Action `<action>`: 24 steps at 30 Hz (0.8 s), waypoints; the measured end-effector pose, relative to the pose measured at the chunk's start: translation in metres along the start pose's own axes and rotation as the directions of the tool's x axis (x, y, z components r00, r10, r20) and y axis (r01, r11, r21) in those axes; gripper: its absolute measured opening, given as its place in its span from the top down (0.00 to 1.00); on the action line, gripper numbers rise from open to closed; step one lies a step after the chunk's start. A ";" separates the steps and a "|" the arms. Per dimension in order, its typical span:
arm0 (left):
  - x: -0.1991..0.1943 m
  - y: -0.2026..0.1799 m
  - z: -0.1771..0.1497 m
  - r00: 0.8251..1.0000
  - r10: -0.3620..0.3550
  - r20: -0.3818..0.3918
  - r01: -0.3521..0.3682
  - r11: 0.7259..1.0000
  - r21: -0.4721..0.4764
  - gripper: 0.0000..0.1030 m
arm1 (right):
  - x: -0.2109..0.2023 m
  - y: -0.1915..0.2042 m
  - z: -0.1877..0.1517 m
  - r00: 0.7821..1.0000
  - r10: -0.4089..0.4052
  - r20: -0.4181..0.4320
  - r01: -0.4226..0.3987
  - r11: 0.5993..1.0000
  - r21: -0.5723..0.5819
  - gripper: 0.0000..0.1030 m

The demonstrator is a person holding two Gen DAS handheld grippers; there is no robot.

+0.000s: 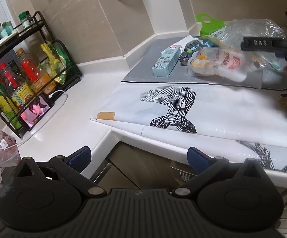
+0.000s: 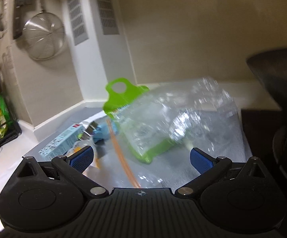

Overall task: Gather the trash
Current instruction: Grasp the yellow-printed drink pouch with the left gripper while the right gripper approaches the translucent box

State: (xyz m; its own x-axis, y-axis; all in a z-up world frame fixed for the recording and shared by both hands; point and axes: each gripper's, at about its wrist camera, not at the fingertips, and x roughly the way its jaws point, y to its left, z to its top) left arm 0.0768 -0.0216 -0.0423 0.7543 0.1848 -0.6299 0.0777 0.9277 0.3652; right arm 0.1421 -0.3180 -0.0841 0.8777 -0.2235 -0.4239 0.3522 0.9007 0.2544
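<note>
Right wrist view: right gripper (image 2: pixel 141 156) jaws spread wide, empty, aimed at trash.
Clear plastic bag (image 2: pixel 175 119): just ahead between jaws, on tabletop (image 2: pixel 8 158).
Left gripper (image 1: pixel 139 158): jaws wide, empty, back off tabletop edge, leaving room.

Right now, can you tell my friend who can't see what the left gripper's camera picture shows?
The open left gripper hovers at a white kitchen counter's edge, holding nothing. Trash sits on a grey mat at the back: a pale blue box, a snack wrapper and a clear plastic bag. A bottle rack stands at left.

Green-edged clear bag (image 2: pixel 163 119), grey mat (image 1: pixel 143 67)
</note>
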 end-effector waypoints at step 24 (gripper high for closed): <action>0.015 -0.034 0.015 1.000 -0.024 -0.001 0.024 0.999 0.041 0.00 | 0.014 -0.009 -0.009 0.996 -0.014 -0.084 0.018 0.999 0.050 0.04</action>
State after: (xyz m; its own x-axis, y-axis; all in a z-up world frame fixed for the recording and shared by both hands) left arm 0.0953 -0.0552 -0.0544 0.7515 0.1625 -0.6394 0.1228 0.9178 0.3775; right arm 0.1484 -0.3259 -0.1005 0.8424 -0.2039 -0.4988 0.3839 0.8767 0.2899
